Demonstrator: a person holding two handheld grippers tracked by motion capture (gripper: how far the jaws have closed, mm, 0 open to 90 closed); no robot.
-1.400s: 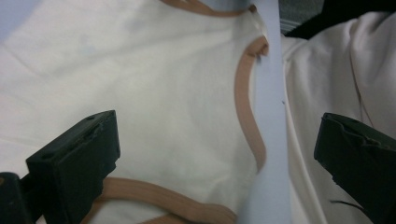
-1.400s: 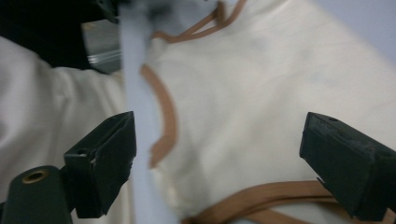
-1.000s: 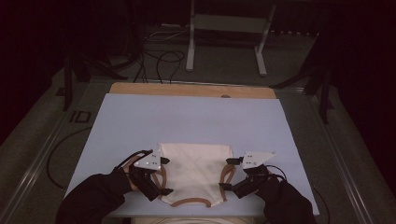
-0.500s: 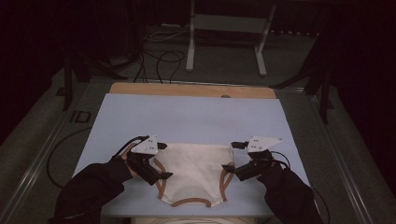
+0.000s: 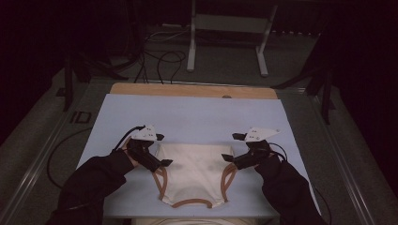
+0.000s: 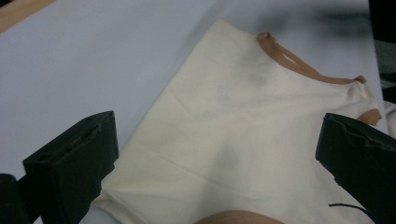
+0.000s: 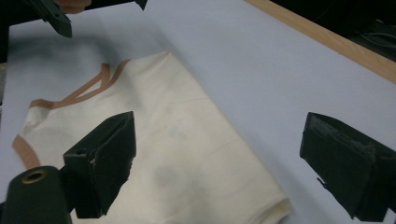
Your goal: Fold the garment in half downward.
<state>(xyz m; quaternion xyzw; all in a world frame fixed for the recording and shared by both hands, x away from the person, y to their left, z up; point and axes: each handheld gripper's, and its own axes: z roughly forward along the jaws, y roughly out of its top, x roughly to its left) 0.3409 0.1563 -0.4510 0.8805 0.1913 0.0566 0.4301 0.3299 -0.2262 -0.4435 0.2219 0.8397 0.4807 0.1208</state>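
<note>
High view forward-down over the table; both gripper views close, sharing the cream garment.

Soft matt cloth garment; smooth matt table cover.

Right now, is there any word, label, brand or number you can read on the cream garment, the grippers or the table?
No readable text.
Cream folded garment with tan-brown trim: no tag or print visible.
Grey three-cornered plates on the left gripper and right gripper: dark marks, too small to read.
Pale blue table cover: plain.
</note>
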